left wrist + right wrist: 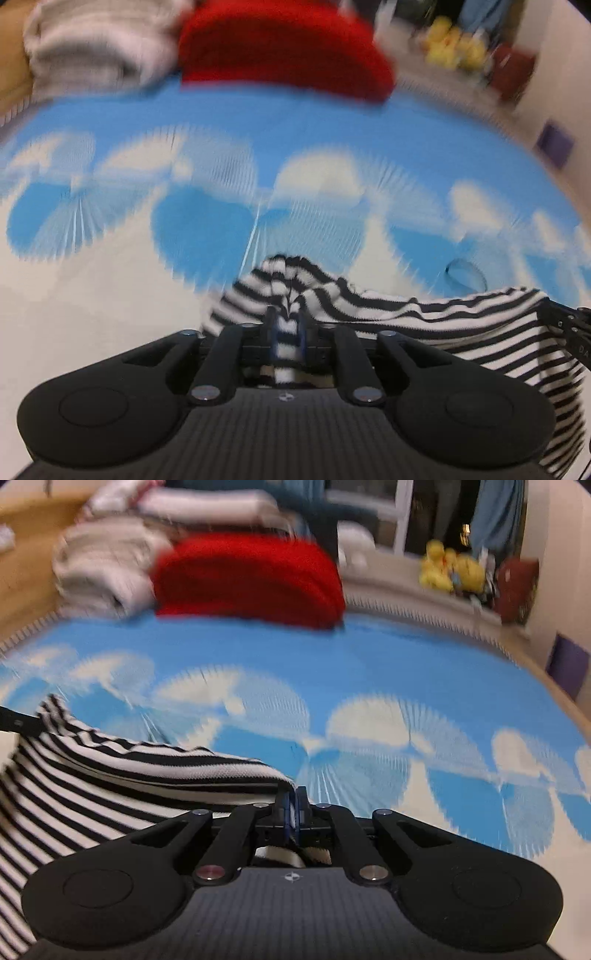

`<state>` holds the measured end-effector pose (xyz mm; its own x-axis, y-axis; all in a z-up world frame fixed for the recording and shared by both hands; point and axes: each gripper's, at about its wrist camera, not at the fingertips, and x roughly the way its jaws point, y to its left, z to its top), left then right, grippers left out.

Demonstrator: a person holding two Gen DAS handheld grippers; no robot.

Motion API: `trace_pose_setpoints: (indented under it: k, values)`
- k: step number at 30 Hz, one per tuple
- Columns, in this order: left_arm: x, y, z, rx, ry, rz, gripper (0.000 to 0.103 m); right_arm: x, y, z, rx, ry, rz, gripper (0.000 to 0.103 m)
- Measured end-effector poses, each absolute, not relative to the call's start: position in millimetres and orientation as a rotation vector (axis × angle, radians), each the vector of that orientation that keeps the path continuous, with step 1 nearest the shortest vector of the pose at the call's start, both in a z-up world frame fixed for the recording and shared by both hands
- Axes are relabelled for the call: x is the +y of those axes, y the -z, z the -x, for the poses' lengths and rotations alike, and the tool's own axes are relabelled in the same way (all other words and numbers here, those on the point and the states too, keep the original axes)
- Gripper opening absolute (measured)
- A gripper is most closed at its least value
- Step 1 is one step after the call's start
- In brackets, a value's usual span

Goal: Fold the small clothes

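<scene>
Both jaws clamped on soft striped knit garment (369,306) (bunched, ridged folds) over blue-and-white mat (332,664).

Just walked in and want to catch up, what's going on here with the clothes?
A person is folding laundry with two handheld grippers. Both the left gripper and the right gripper are clamped on one black-and-white striped garment, stretched between them above a blue cloud-print mat. Red and pale clothes lie at its far edge.

Even, soft indoor light, no harsh shadows or glare. Heavy motion blur smears the far side towards twelve o'clock; edges bow with fisheye curvature.
</scene>
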<state>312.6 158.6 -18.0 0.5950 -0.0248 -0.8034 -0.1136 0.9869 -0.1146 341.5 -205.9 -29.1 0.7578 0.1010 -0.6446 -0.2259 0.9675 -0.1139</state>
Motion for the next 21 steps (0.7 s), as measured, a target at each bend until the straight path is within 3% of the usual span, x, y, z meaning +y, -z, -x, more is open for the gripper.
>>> trace_pose_setpoints:
  k: [2,4,6,9,10,14,18,20,21]
  values:
    - [166.4,30.7,-316.0,1.033,-0.026,0.191,0.034,-202.6,52.6,-357.4,0.85,-0.207,0.197,0.022]
    - [180.0,16.9,-309.2,0.99,0.012,0.234,0.038,-205.4,59.9,-359.6,0.912,-0.191,0.211,0.027]
    - [200.0,-0.9,-301.1,0.916,0.043,0.294,0.054,-221.7,33.9,-351.1,0.802,-0.187,0.134,0.031]
    - [234.8,-10.1,-292.2,0.862,0.01,0.416,0.054,-266.4,-3.2,-335.1,0.616,-0.149,-0.045,0.06]
    - [243.5,-8.9,-292.3,0.868,-0.006,0.443,0.054,-281.0,-4.1,-334.7,0.621,-0.102,-0.069,0.062]
    - [248.8,0.9,-297.7,0.926,-0.022,0.435,0.054,-312.8,28.6,-346.7,0.853,-0.038,-0.035,0.062]
    - [238.9,12.6,-307.0,0.956,-0.021,0.389,0.054,-313.9,51.7,-351.6,0.931,-0.023,0.037,0.062]
    - [234.7,21.1,-309.3,0.967,-0.025,0.379,0.054,-312.8,58.2,-353.8,0.936,-0.033,0.049,0.056]
    - [233.0,25.1,-311.6,0.977,-0.03,0.375,0.054,-310.7,61.1,-353.1,0.932,-0.048,0.048,0.038]
